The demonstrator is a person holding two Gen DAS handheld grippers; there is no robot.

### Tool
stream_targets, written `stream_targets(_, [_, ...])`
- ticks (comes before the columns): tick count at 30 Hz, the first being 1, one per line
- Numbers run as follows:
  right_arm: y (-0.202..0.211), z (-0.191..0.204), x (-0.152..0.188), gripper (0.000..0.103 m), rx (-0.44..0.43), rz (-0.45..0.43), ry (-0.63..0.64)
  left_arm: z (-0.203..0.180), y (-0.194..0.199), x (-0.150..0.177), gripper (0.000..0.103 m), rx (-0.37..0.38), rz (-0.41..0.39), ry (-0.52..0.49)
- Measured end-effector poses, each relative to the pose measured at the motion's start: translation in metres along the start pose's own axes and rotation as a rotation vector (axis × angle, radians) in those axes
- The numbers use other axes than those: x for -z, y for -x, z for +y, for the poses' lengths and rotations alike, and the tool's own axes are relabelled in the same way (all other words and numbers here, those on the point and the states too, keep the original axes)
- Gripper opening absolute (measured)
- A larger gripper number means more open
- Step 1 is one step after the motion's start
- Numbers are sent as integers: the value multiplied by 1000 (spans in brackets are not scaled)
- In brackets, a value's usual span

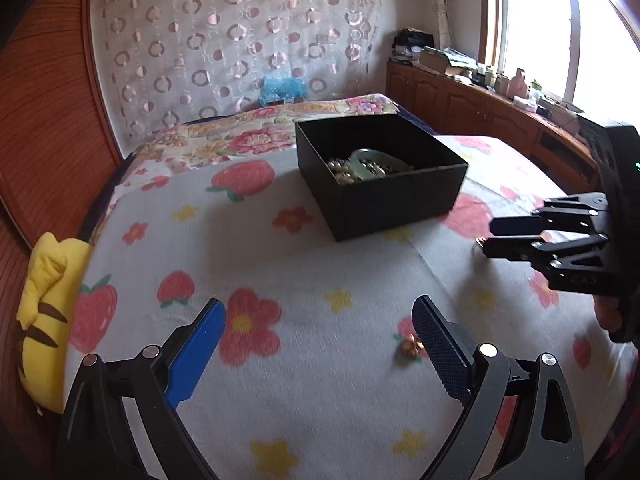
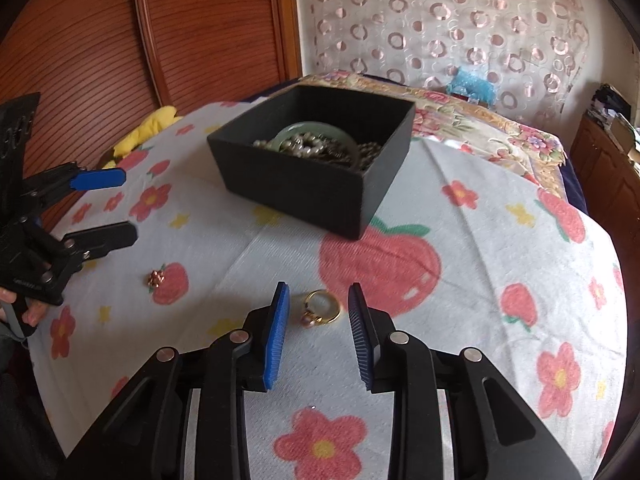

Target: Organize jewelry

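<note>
1. The right gripper (image 2: 318, 304) hangs low over the cloth (image 2: 460, 280), its blue pads partly spread, nothing pinched.
2. A gold ring (image 2: 323, 307) with a pinkish bead lies on the cloth in the gap between those pads, touching neither as far as the right wrist view shows.
3. The left gripper (image 1: 318, 326) has its jaws spread wide and empty (one pad bright blue, the other dark).
4. A small rose-gold trinket (image 1: 411, 347) lies on the cloth just beside the left gripper's right-hand pad; too small to tell what it is.
5. Farther off, an open black box (image 2: 304, 184) sits on the cloth.
6. Inside it lie a pale green bangle (image 2: 298, 130) and a tangle of pearl beads (image 2: 304, 146).
7. A yellow plush (image 1: 44, 304) lies at the cloth's left edge.
8. Behind the box are a floral quilt (image 1: 240, 136) and a circle-patterned curtain (image 1: 224, 40).
</note>
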State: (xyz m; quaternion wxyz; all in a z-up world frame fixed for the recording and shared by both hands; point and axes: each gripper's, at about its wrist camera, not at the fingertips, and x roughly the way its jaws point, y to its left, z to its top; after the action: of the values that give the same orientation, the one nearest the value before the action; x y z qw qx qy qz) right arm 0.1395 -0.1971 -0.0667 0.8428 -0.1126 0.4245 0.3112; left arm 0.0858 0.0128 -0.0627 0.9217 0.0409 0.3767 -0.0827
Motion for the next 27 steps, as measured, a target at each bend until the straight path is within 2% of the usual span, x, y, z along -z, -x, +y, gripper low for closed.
stream_targets(5, [-5, 6, 1, 33, 27, 27, 27, -6, 12, 7, 91, 27, 3, -18])
stream_targets(11, [-6, 7, 1, 33, 49, 28, 39, -14, 8, 13, 91, 63, 44, -31])
stream_targets(12, [-7, 9, 1, 25, 53, 27, 47, -15, 7, 14, 91, 67, 48, -31])
stream_targets(14, [-5, 9, 2, 22, 44, 26, 48, -17, 6, 14, 91, 78, 53, -33])
stream_targets(17, [-1, 7, 3, 11, 28, 12, 36, -23, 7, 14, 91, 94, 52, -42])
stream_targets(21, [6, 3, 4, 10, 30, -4, 27, -31, 15, 13, 90, 125, 27, -50])
stream_targets(27, [14, -2, 3, 10, 30, -29, 12, -43, 15, 10, 68, 134, 30, -74])
